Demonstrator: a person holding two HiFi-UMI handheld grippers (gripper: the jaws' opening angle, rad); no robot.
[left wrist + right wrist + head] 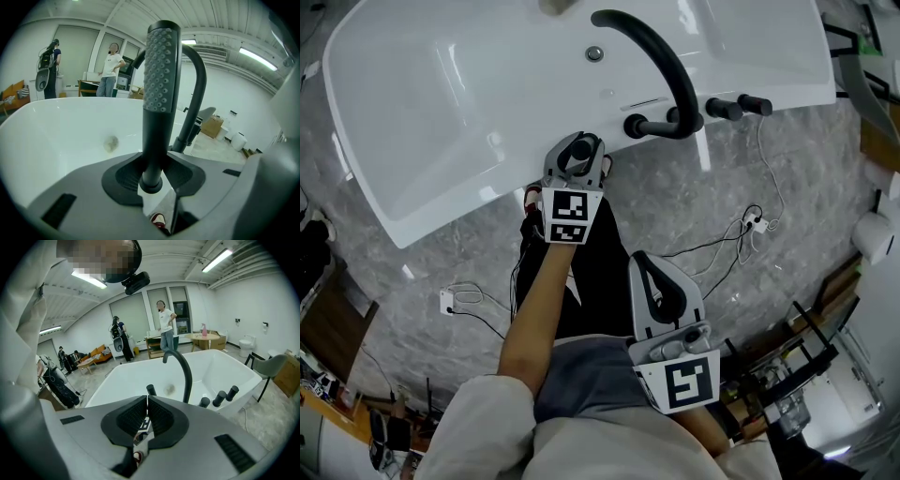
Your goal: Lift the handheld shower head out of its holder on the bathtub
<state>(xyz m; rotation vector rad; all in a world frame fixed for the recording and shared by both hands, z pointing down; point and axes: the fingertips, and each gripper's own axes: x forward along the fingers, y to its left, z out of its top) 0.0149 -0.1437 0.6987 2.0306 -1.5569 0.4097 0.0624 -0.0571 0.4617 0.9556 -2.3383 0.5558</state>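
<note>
Where one white bathtub point(441, 112) stood on grey stone floor point(422, 272), the count ran: one shower head point(161, 70), upright at the near rim; one curved black spout point(661, 56); three black knobs point(219, 398). Left gripper point(154, 157) reached down to the rim, jaws closed on the shower head's handle. Right gripper point(147, 399) hung back, jaws together, empty. Two people point(110, 68) stood beyond; cables point(741, 225) lay rightward.

White bathtub point(441, 112) and loose cables point(727, 239) rest on grey marbled floor point(431, 272).
</note>
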